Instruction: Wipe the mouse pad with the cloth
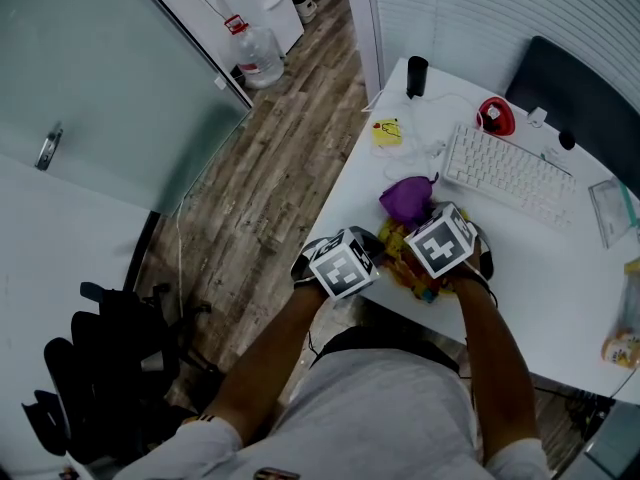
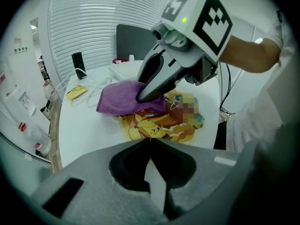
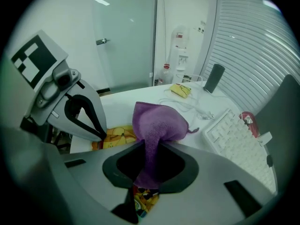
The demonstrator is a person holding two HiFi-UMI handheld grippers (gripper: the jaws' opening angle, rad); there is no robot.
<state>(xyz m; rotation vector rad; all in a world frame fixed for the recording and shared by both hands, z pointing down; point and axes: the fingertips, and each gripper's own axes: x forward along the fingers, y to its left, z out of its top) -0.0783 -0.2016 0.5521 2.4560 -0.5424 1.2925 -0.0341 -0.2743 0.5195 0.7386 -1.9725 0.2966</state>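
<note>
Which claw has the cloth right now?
The right claw: the purple cloth is pinched between its jaws. The left claw is shut on nothing, near the mouse pad.

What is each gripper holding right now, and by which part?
The right gripper holds the purple cloth, pinched by one bunched end. The left gripper is shut, holding nothing.

A white keyboard (image 1: 505, 173) lies on the white desk (image 1: 560, 288).

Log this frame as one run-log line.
right gripper: shut on purple cloth | cloth: partly over mouse pad | left gripper: shut, empty, at pad edge
</note>
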